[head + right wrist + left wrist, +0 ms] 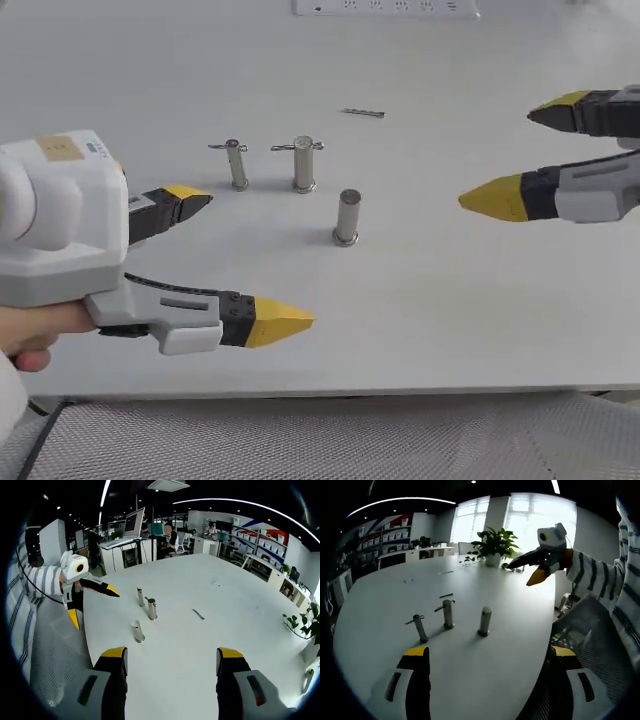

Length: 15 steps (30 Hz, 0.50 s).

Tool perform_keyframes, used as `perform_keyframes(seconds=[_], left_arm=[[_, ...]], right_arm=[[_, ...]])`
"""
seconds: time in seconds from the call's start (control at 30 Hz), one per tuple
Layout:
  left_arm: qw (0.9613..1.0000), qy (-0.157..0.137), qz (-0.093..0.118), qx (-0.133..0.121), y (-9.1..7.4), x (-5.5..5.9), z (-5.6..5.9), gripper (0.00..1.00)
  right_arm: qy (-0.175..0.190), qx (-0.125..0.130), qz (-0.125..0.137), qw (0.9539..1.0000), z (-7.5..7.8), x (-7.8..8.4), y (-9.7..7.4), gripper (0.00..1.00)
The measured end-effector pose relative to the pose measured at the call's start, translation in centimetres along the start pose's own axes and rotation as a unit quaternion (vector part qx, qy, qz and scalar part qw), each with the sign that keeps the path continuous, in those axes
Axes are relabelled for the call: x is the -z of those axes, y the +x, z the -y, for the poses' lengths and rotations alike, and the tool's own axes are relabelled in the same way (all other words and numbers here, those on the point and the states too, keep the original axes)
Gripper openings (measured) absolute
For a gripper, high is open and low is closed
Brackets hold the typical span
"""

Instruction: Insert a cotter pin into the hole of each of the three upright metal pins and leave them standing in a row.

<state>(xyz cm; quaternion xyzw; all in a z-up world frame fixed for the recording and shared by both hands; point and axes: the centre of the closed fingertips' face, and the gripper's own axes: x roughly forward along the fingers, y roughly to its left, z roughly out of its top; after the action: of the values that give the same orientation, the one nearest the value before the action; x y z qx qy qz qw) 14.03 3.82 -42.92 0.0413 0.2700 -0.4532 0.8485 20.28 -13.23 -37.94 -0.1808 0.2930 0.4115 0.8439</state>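
Three upright metal pins stand on the white table (pixel 450 320). The left pin (pixel 237 165) and the middle pin (pixel 304 163) each carry a cotter pin through the top. The third pin (pixel 347 217) stands nearer and to the right, with no cotter pin in it. A loose cotter pin (pixel 362 113) lies flat behind them. My left gripper (pixel 250 258) hovers open to the left of the pins, holding nothing. My right gripper (pixel 500 157) hovers open to their right, also with nothing in it. The bare pin (pixel 137 631) is nearest in the right gripper view.
A power strip (pixel 385 7) lies at the table's far edge. The near table edge (pixel 300 393) runs above a mesh chair seat (pixel 300 440). A potted plant (pixel 492 545) stands at the table's end. A striped sleeve (pixel 625 580) is at the right.
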Motion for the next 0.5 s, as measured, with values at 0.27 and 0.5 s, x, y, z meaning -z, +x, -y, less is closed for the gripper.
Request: perform_keyframes(seconds=[0.27, 0.5], left_arm=[[1.0000, -0.007, -0.002, 0.001, 0.0, 0.0, 0.3, 0.99], [0.9999, -0.005, -0.013, -0.004, 0.1, 0.7, 0.2, 0.99]], right_arm=[[-0.051, -0.023, -0.021, 0.9982, 1.5, -1.7, 2.5, 0.55], [-0.110, -0.021, -0.055, 0.9922, 4.6, -3.2, 5.0, 0.44]])
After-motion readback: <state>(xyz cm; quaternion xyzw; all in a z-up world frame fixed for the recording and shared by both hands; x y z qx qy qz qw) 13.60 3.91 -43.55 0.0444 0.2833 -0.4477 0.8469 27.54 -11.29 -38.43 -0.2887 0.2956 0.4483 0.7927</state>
